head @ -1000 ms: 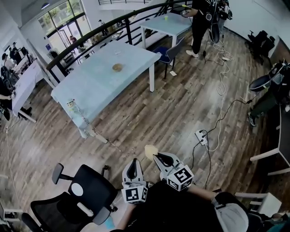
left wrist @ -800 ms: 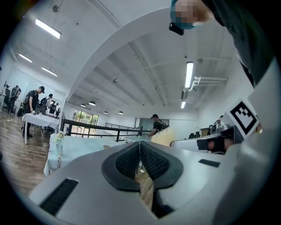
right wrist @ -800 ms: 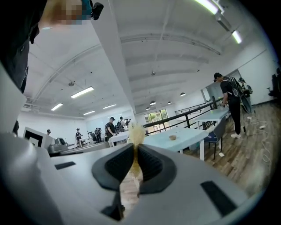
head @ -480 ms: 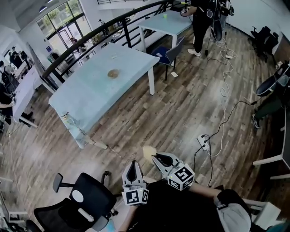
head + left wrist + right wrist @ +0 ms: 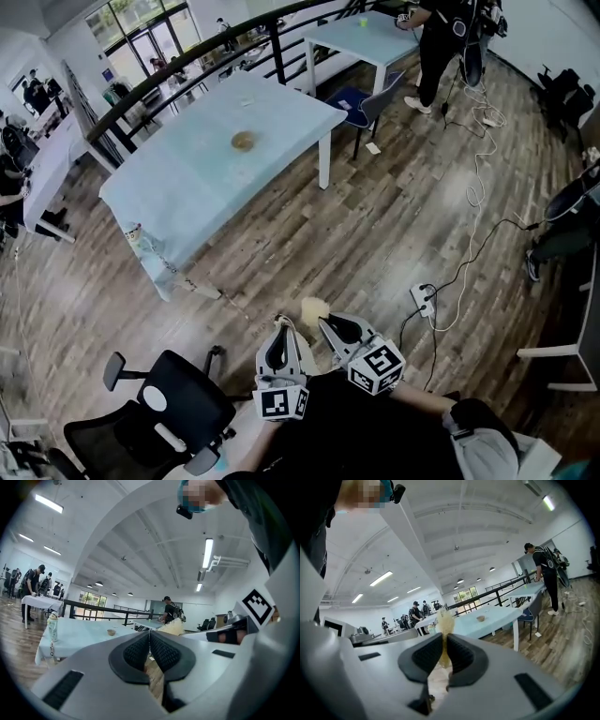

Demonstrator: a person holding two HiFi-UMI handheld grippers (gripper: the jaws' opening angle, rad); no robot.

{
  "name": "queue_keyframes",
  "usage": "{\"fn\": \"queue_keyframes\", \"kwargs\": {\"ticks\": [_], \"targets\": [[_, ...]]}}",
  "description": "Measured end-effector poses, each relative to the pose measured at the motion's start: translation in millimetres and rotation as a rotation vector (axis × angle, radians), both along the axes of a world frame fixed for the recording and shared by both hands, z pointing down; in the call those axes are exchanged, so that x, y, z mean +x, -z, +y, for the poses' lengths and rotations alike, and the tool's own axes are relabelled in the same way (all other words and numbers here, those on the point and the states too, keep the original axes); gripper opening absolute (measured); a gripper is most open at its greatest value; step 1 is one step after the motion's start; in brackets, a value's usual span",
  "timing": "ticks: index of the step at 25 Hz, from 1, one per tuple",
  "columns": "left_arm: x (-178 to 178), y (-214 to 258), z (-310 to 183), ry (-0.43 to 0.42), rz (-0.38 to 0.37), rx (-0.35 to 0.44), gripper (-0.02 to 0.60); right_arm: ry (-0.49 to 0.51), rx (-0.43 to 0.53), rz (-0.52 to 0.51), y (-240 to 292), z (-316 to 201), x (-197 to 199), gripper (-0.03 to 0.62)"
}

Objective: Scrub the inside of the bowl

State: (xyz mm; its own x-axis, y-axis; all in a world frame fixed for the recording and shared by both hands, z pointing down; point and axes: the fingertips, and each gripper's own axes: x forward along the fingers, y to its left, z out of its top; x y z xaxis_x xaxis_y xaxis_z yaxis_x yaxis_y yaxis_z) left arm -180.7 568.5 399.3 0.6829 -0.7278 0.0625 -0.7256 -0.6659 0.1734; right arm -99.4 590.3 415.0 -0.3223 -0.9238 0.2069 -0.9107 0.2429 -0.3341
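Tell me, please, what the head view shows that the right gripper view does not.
Only the head view: the black office chair and the power strip on the floor. Only the right gripper view: the ceiling lights overhead. Both: the right tongs shut on the yellow sponge, the blue table with the bowl on it, and the person in black at the far table.

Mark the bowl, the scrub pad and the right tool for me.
bowl (image 5: 243, 141): head view, middle of the bowl's inside.
scrub pad (image 5: 312, 307): head view, the yellow tuft sticking out past the tips.
right tool (image 5: 322, 322): head view, midway between its fingertips, which are shut on the scrub pad.
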Motion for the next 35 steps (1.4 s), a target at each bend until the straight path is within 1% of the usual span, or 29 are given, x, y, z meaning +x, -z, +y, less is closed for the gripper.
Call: {"fn": "queue_keyframes", "kwargs": {"ticks": [4, 8, 11, 16, 19, 22, 25, 28, 30, 32, 35], "targets": [[3.5, -5.0, -43.9, -0.048, -0.005, -0.010, 0.015, -0.034, -0.011, 0.016, -0.8, -36.7, 2.1, 0.038], [15.1, -5.3, -92.4, -0.115, -0.006, -0.023, 0.015, -0.072, -0.043, 0.003, -1.5, -80.7, 4.2, 0.038], [21.3, -2.4, -128.4, -0.156, -0.017, -0.011, 0.015, -0.090, -0.037, 0.001, 4.0, -114.4, 1.2, 0.038], [21.3, 11.8, -179.9, -0.184, 0.025, 0.016, 0.015, -0.135, -0.031, 0.014, 10.9, -163.5, 0.1, 0.038], [13.7, 12.9, -201.5, -0.194, 0.024, 0.018, 0.015, -0.146, -0.018, 0.028, 15.7, -185.5, -7.1, 0.038], [4.1, 10.8, -225.3, -0.183, 0.016, 0.016, 0.015, -0.145, -0.002, 0.044, 17.5, -207.6, -16.6, 0.040], [-7.3, 11.6, -247.2, -0.143, 0.022, 0.023, 0.015, -0.133, 0.006, 0.049, 15.3, -225.9, -25.5, 0.040], [-14.6, 0.6, -266.6, -0.089, 0.008, -0.013, 0.015, -0.141, 0.009, 0.059, 13.2, -238.7, -26.3, 0.040], [-14.1, -4.1, -275.5, -0.082, -0.005, -0.028, 0.015, -0.156, 0.011, 0.087, 12.9, -245.3, -23.3, 0.040], [-8.9, -1.2, -284.0, -0.093, -0.006, -0.021, 0.015, -0.163, 0.015, 0.106, 13.0, -254.7, -18.0, 0.040], [0.5, 2.0, -302.2, -0.086, -0.004, -0.011, 0.015, -0.160, 0.011, 0.088, 9.9, -273.4, -6.6, 0.040]]}}
